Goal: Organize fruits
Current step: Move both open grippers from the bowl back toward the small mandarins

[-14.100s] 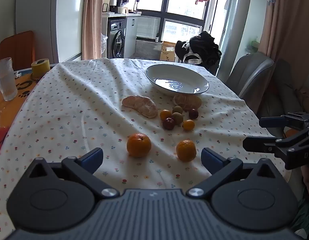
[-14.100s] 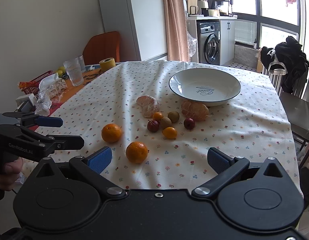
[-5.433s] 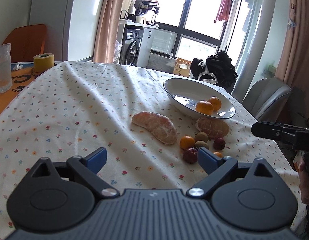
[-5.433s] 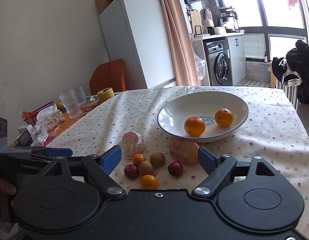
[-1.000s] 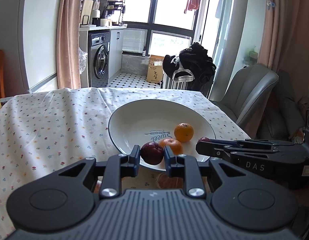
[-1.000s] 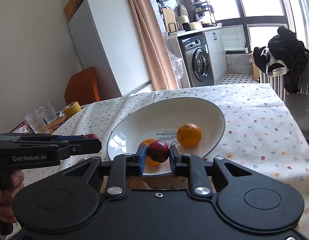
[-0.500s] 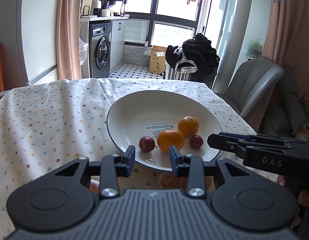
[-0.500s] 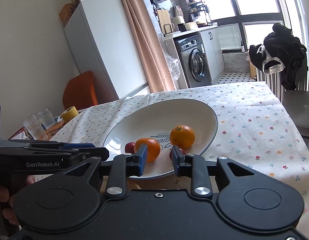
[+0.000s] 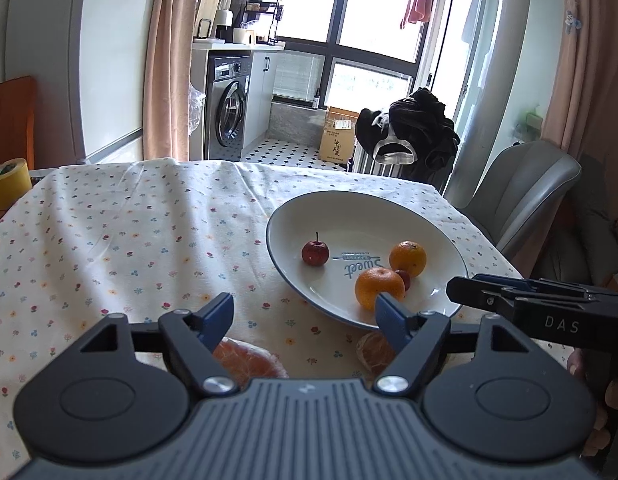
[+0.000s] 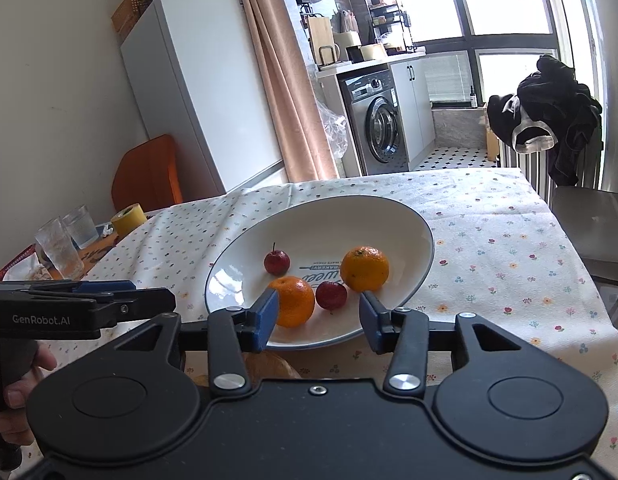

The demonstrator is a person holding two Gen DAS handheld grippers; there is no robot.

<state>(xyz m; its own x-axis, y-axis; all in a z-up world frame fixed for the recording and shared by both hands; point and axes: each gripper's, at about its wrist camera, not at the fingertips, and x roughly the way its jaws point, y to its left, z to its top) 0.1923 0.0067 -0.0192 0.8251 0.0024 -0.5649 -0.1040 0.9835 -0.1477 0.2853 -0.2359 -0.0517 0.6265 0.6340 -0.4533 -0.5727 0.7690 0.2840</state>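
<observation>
Both grippers hang just short of the white plate (image 9: 449,240), which sits right of centre in the left wrist view and mid-frame in the right wrist view. The left gripper (image 9: 305,316) has its blue-padded jaws spread wide with nothing between them; the right gripper (image 10: 317,318) is likewise parted and empty, its pads framing the plate's near rim.

The plate serves as the collecting spot: two mandarins (image 10: 295,301) (image 10: 365,268) and two small red fruits, one with a stem (image 10: 276,262) and one (image 10: 331,295) tucked between the oranges, already lie in its hollow, where the sloped wall should keep round things from rolling off.

At the bottom of the left view, two peeled mandarins (image 9: 249,360) (image 9: 375,352) lie on the flowered tablecloth (image 9: 129,240), half hidden behind the jaws. I'd guess those are next, and they look soft, so a gentle squeeze seems wise.
</observation>
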